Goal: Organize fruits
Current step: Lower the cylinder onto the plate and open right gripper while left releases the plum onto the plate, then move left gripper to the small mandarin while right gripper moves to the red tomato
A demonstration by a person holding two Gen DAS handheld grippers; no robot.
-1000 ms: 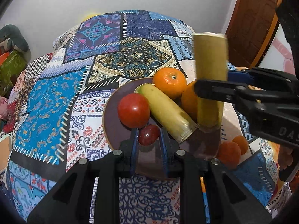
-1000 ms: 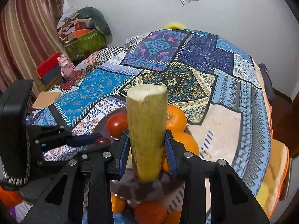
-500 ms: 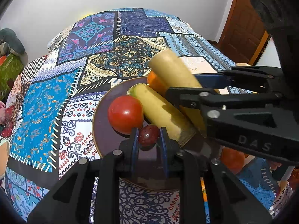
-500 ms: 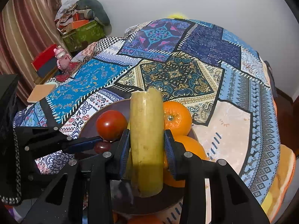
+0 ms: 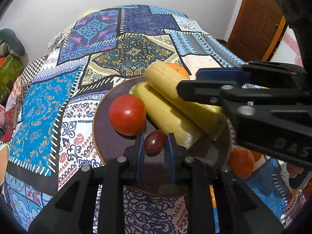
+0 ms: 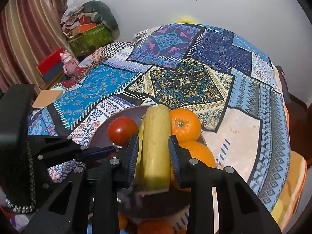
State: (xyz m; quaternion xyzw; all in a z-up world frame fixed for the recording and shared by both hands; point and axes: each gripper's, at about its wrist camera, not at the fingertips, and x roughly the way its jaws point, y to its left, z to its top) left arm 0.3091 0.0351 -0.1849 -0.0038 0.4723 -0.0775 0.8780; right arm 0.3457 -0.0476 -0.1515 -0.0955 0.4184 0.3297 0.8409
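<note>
Fruits partly gathered. Left wrist view: left tongs (image 5: 155, 143) clench a dark grape (image 5: 155, 144) over the brown plate (image 5: 101, 136), beside a tomato (image 5: 127, 114) and a lying yellow stalk (image 5: 165, 115); loose oranges (image 5: 241, 160) remain off-plate on the bed.
Right wrist view: right tongs (image 6: 154, 156) grip a second stalk (image 6: 156, 148), resting beside plated oranges (image 6: 184, 124); release pending.

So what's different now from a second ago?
The right hand-held gripper tipped its yellow stalk piece from upright to lying and lowered it onto the plate, beside the other yellow piece. The left hand-held gripper stayed shut on the small dark fruit; tomato and oranges unmoved.
</note>
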